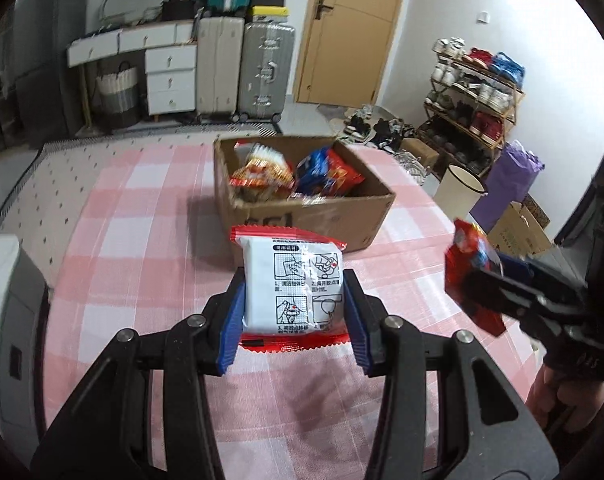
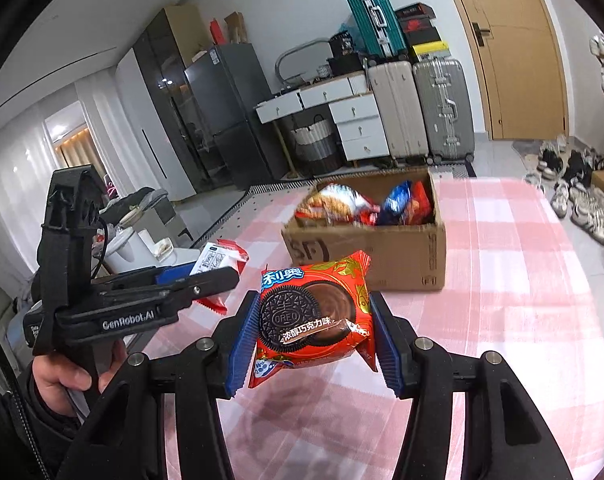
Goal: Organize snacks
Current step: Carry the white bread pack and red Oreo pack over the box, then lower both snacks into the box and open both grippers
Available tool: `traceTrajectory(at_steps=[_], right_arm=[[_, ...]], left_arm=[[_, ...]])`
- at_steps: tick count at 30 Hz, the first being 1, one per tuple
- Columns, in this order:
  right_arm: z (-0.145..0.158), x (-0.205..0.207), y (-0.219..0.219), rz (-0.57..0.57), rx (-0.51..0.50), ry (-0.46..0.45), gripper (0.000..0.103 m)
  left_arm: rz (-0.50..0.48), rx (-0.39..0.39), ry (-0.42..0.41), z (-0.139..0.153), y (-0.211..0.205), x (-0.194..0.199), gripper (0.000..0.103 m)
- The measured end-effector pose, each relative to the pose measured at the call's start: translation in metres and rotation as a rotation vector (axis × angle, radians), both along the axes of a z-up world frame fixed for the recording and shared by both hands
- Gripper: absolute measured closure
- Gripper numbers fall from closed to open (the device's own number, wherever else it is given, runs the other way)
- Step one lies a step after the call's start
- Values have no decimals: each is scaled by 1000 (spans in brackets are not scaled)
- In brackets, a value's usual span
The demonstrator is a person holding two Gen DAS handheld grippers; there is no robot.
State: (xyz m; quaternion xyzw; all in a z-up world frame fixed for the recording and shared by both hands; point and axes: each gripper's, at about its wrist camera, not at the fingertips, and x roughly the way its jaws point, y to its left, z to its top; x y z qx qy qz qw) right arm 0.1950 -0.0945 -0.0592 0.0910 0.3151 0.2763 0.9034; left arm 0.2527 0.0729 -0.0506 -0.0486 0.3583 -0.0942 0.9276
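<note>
With both packets pinched clear of the table, my left gripper (image 1: 294,308) clamps the white sachet (image 1: 292,286), my right gripper (image 2: 314,332) the Oreo pack (image 2: 314,316); the cardboard box (image 2: 382,256) waits at twelve o'clock, probably their destination.

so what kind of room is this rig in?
Most likely a lived-in home, a living or entry area: suitcases stacked by a wooden door, a loaded shoe rack, and a fridge. The work surface is a pink checked tablecloth.

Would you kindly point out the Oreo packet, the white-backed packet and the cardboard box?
Oreo packet (image 2: 314,316): right wrist view, on the printed cookie.
White-backed packet (image 1: 294,288): left wrist view, on its instruction panel.
Cardboard box (image 1: 326,220): left wrist view, on its near wall.
</note>
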Motion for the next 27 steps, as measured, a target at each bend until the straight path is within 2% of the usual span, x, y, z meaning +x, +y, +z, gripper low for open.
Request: traceTrajectory(at_steps=[8, 14, 21, 27], right_arm=[[45, 25, 1, 3, -25, -97, 49], [58, 70, 2, -2, -41, -91, 49], [74, 119, 1, -13, -52, -114, 49], [79, 161, -1, -18, -51, -122, 49]], left_arm=[[-34, 21, -69, 56, -4, 22, 61], [-54, 12, -68, 85, -10, 63, 61], [-64, -11, -55, 94, -14, 120, 61], [-74, -15, -40, 86, -17, 170, 61]])
